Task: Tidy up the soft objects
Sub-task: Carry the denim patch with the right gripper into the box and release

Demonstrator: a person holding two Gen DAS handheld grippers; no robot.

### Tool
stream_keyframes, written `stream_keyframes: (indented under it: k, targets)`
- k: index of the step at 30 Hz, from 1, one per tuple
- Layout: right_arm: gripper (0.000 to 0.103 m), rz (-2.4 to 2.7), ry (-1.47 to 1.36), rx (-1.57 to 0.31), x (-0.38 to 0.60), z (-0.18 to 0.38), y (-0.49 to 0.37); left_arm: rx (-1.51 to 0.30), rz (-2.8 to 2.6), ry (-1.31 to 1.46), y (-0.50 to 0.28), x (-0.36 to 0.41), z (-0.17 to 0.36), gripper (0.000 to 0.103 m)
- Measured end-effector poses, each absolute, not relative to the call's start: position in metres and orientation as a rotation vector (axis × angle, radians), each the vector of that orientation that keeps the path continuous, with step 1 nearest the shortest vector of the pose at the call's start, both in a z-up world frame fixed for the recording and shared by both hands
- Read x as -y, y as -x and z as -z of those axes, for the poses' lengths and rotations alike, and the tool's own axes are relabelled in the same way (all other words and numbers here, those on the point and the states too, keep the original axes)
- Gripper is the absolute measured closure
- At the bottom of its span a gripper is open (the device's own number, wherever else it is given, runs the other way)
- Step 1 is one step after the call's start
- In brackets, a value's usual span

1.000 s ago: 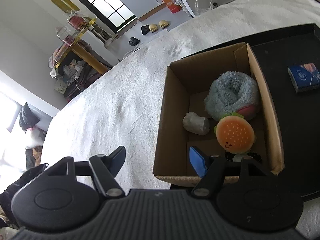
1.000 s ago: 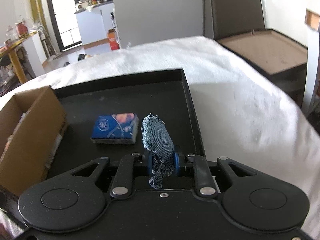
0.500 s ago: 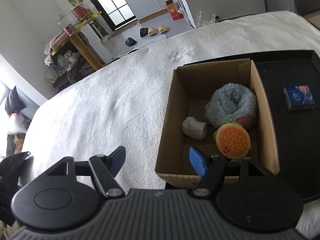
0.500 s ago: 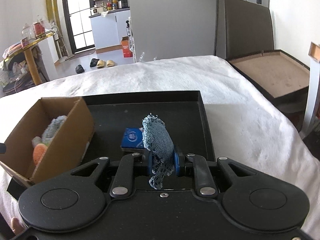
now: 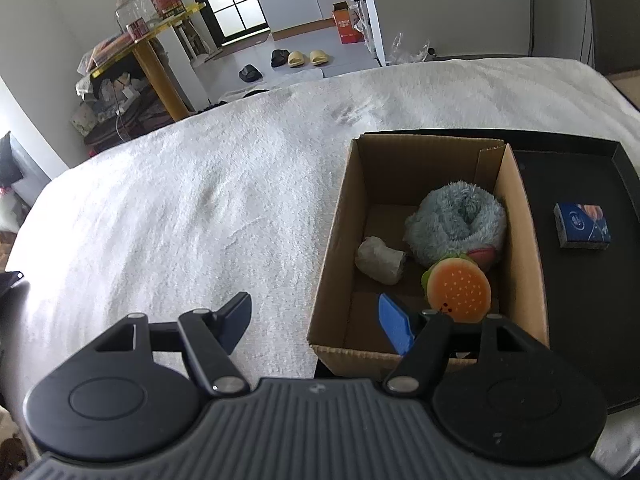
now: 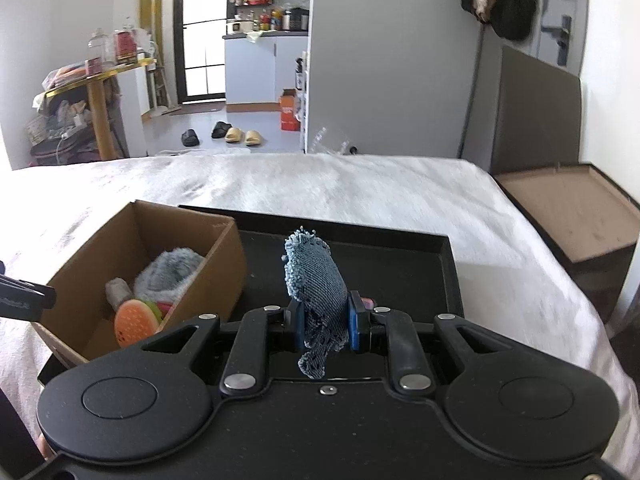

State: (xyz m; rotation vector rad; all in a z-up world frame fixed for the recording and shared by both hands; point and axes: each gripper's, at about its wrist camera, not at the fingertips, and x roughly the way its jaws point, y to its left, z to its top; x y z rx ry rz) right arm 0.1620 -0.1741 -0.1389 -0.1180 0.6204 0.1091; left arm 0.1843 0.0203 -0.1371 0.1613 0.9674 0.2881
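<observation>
Fingers (image 6: 353, 322) of the right gripper (image 6: 323, 324) pinch a denim pouch (image 6: 316, 280) at mid-frame above the black tray (image 6: 400, 264); the left gripper (image 5: 316, 316) gapes wide, empty, beside the cardboard box (image 5: 336, 232) holding a burger plush (image 5: 459, 291).

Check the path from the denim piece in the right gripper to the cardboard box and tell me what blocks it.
Nothing visible blocks it. The right gripper holds the denim piece above the black tray, and the cardboard box to its left is open on top. The left gripper hangs open at the box's near corner.
</observation>
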Motion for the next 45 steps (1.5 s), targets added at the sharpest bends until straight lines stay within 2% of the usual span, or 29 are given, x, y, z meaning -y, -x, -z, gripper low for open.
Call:
stream_keyframes:
  k: [17, 32, 35, 38, 40, 45]
  targets:
    - [0.083, -0.270, 0.209, -0.597, 0.109, 0.121, -0.176, -0.971, -0.256, -0.003, -0.184, -0.047, 0.138, 0.035]
    - [0.083, -0.411, 0.315, -0.619, 0.046, 0.123, -0.198, -1.005, -0.223, 0.120, -0.197, -0.069, 0.152, 0.040]
    - [0.082, -0.442, 0.344, -0.627, 0.037, 0.124, -0.200, -1.015, -0.225, 0.147, -0.200, -0.074, 0.156, 0.045]
    - [0.082, -0.467, 0.364, -0.630, 0.029, 0.124, -0.203, -1.037, -0.222, 0.174, -0.204, -0.080, 0.161, 0.058]
    - [0.081, -0.485, 0.376, -0.623, 0.022, 0.122, -0.204, -1.054, -0.221, 0.197, -0.206, -0.084, 0.165, 0.073]
    - [0.081, -0.514, 0.399, -0.610, 0.010, 0.119, -0.211, -1.062, -0.206, 0.219, -0.208, -0.088, 0.169, 0.089]
